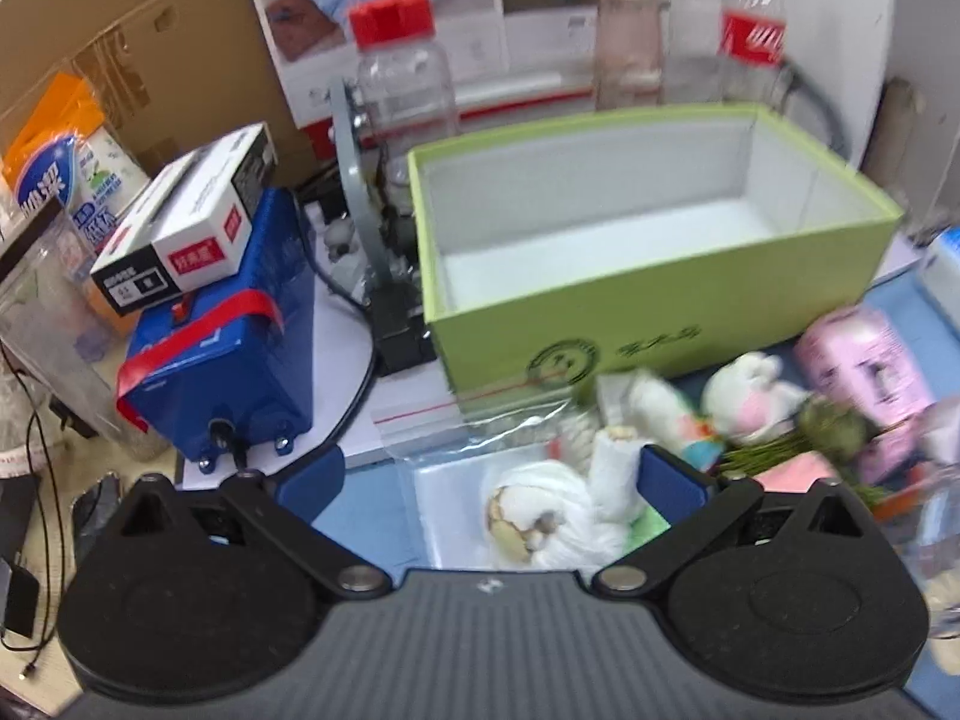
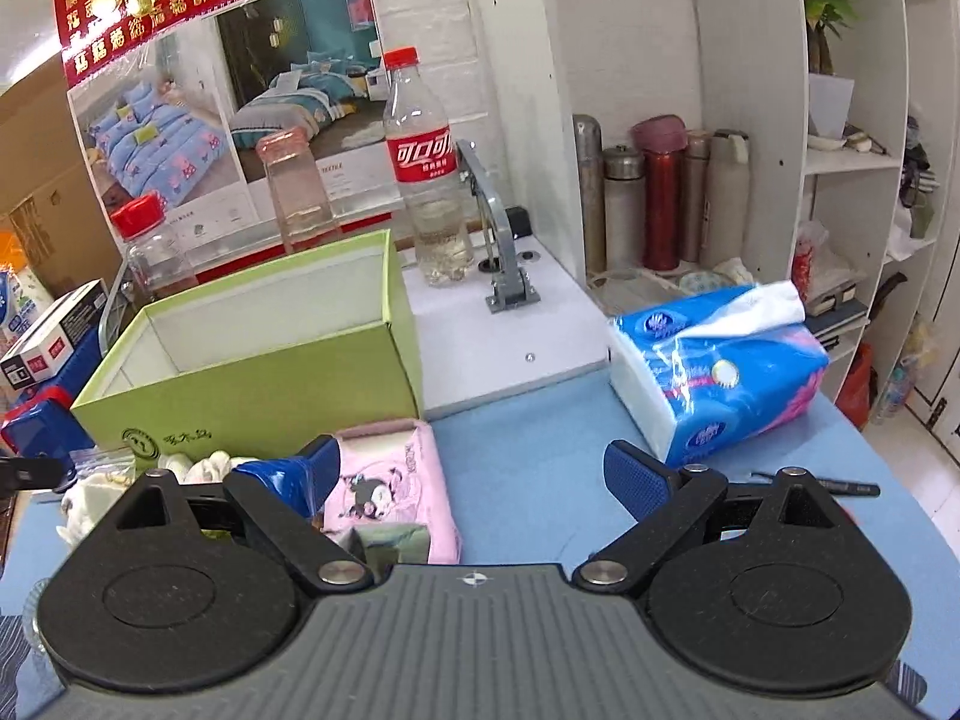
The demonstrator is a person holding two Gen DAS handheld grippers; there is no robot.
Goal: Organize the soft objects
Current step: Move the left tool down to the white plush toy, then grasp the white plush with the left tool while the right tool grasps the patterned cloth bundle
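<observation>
Lying between left tool [image 1: 491, 483] fingers, white toy [image 1: 558, 516]

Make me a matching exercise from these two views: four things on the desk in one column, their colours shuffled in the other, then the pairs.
Things
1. open box
2. tissue pack
3. wipes pack
4. cola bottle cap

Colours
A. pink
B. red
C. light green
D. blue and white

Pairs: 1-C, 2-D, 3-A, 4-B
</observation>
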